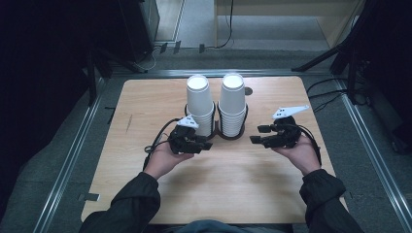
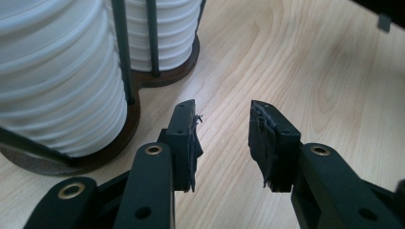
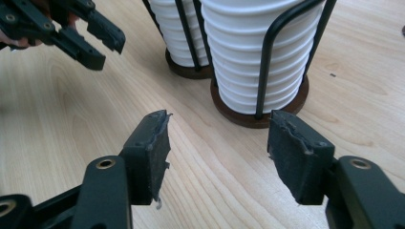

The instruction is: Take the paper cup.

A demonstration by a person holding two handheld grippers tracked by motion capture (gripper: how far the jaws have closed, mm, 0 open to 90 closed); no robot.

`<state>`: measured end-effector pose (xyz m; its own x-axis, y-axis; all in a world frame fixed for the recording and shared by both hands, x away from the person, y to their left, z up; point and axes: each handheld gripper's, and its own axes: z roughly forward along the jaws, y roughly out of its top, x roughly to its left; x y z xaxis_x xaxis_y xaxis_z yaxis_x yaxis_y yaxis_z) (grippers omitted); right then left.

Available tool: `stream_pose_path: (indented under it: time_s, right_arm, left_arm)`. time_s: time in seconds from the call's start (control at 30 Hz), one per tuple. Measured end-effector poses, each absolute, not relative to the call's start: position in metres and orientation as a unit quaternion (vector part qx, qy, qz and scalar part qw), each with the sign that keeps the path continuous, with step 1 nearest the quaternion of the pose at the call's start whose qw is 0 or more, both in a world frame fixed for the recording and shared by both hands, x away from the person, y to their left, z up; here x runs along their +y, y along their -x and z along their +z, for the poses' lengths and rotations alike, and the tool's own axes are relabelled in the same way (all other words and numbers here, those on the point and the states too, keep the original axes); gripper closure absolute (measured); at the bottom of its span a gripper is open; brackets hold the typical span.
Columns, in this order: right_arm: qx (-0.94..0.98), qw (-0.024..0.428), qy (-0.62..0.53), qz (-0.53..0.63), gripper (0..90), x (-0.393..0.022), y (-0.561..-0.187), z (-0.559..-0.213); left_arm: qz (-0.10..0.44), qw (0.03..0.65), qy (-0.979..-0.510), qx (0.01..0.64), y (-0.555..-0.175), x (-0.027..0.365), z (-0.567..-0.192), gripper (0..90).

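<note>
Two tall stacks of white paper cups stand side by side in a dark wire holder (image 1: 228,133) on the wooden table. The left stack (image 1: 199,97) (image 2: 57,86) (image 3: 176,28) rises just beyond my left gripper (image 1: 206,144) (image 2: 222,124), which is open over bare wood. The right stack (image 1: 232,97) (image 2: 162,28) (image 3: 253,52) stands to the left of my right gripper (image 1: 259,134) (image 3: 217,138), also open with only tabletop between its pads. In the right gripper view the left gripper (image 3: 109,50) appears at upper left.
The light wooden table (image 1: 145,107) is framed by metal rails (image 1: 73,155). Dark stands and cables (image 1: 335,94) lie on the floor around it. A person's dark sleeves (image 1: 131,204) reach in from the near edge.
</note>
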<state>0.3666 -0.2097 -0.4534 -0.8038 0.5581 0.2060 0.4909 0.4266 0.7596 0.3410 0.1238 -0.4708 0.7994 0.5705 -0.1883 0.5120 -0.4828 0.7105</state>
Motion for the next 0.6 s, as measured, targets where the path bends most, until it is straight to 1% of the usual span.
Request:
stream_pose_path:
  time_s: [0.1,0.23,0.3,0.6]
  right_arm:
    - [0.848,0.049,-0.311,0.426,39.0,-0.208,-0.366,-0.452]
    - [0.85,0.05,-0.312,0.423,38.8,-0.208,-0.367,-0.448]
    - [0.856,0.054,-0.301,0.418,38.8,-0.207,-0.369,-0.443]
    - [0.861,0.059,-0.291,0.413,38.3,-0.201,-0.376,-0.427]
  left_arm:
    - [0.034,0.405,-0.857,0.318,-0.344,0.124,-0.47,62.7]
    - [0.039,0.406,-0.857,0.315,-0.345,0.12,-0.466,63.0]
    - [0.039,0.407,-0.857,0.313,-0.346,0.116,-0.463,65.7]
    - [0.042,0.4,-0.861,0.31,-0.35,0.103,-0.455,70.2]
